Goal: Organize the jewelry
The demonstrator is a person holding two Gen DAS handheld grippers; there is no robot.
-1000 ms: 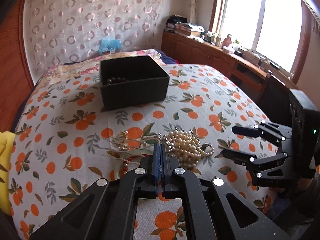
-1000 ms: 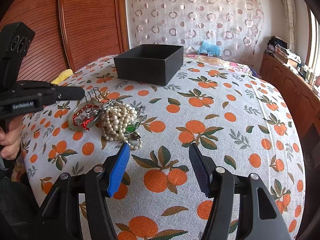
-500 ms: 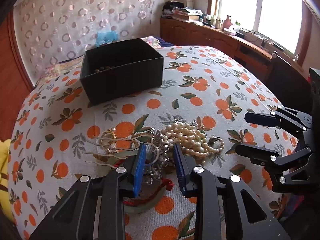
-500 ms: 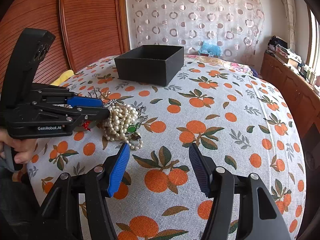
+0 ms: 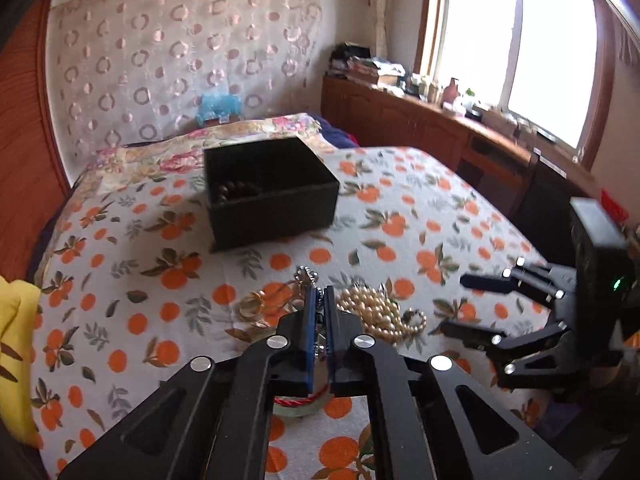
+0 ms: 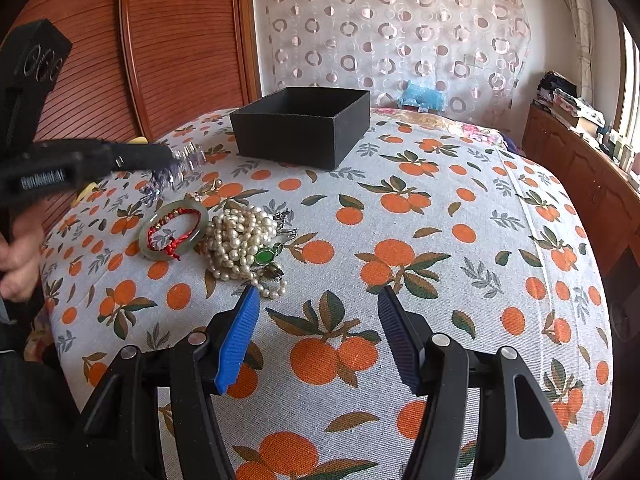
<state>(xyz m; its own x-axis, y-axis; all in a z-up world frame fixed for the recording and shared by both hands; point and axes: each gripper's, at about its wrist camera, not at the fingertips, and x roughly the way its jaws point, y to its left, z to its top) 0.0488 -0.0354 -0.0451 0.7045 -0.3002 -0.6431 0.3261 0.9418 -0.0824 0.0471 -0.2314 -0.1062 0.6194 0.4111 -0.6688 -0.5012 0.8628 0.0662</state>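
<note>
Silvery chain (image 6: 176,168) dangles limp and light from your nearly closed left hand-held gripper (image 5: 319,300), lifted left of the black box (image 6: 304,128); pinch mid-strand. Your right hand-held gripper (image 6: 318,316) gapes, holding nothing.

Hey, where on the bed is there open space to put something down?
Bare cloth lies right of the black box, and between the pearls and the right gripper. It is crowded left of the pearls, around the green bangle, under the left gripper.
</note>
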